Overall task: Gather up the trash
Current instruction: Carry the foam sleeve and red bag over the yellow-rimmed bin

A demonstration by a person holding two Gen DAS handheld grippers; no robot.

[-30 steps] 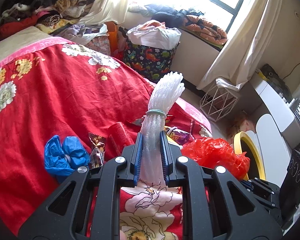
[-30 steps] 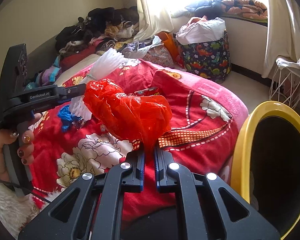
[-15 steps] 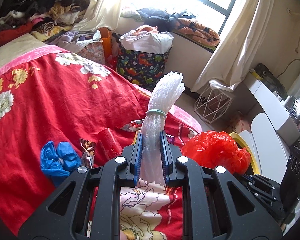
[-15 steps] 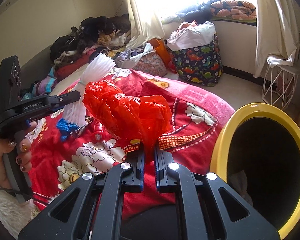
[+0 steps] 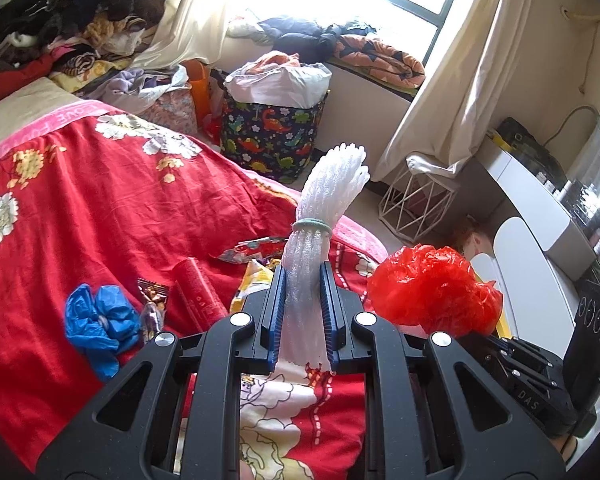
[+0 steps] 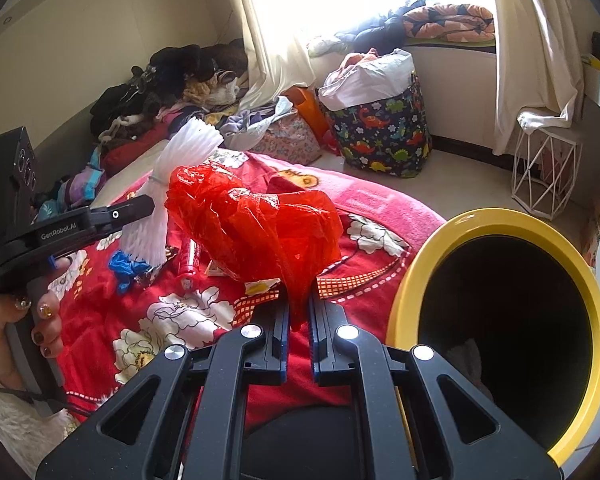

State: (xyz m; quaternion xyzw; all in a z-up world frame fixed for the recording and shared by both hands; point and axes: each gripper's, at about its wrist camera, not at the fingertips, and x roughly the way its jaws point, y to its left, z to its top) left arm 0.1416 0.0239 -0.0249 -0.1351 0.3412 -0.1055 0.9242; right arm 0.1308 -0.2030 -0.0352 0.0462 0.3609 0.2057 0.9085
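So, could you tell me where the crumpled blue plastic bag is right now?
The blue plastic bag lies on the red floral bedspread, lower left in the left wrist view, just left of a brown snack wrapper and the red tube.

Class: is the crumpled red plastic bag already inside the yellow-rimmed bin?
No, the red plastic bag is clamped in the right gripper, beside the bin.

Yellow bin (image 6: 496,220) interior dark, contents indistinct; rim cut off at the frame's right edge.

left gripper (image 5: 303,280) clamped, raised, level | right gripper (image 6: 299,310) pinched shut, raised | left hand (image 6: 24,320) wraps handle
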